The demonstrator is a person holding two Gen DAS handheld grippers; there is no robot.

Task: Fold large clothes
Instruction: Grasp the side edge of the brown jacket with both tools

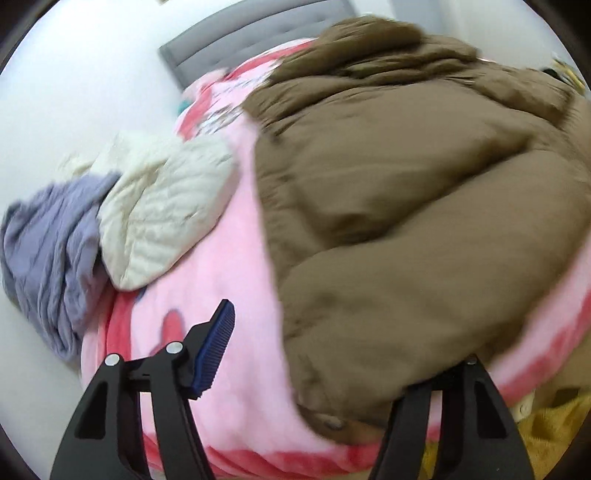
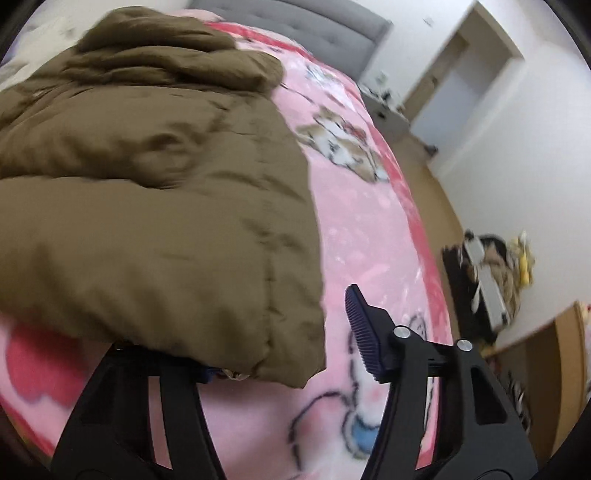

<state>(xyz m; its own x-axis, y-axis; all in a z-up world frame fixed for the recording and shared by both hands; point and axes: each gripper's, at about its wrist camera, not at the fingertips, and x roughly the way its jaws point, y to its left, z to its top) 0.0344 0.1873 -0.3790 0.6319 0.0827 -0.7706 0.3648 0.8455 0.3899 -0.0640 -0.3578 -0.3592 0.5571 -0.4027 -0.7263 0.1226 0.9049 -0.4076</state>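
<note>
Olive-brown puffer jacket (image 1: 406, 206) spread over a pink cartoon-print blanket (image 1: 207, 266), a gripper at each near corner.

Taking the jacket as the landmark and going left to right: far to its left, at the blanket's edge, lies a crumpled lavender garment (image 1: 48, 251), and between that and the jacket a cream quilted garment (image 1: 162, 214), well apart from the jacket. Left gripper (image 1: 332, 373) straddles the jacket's near left corner: its blue ribbed finger pad (image 1: 216, 350) stands clear of the cloth, the other finger is hidden under the fabric, so whether it pinches cannot be told. Beyond the jacket rises a grey padded headboard (image 2: 332, 26). Right gripper (image 2: 284, 354) straddles the near right corner the same way, one pad (image 2: 364, 332) free beside the hem, the other beneath it; grip uncertain. Right of the jacket is bare blanket, then wooden floor (image 2: 436, 184).
</note>
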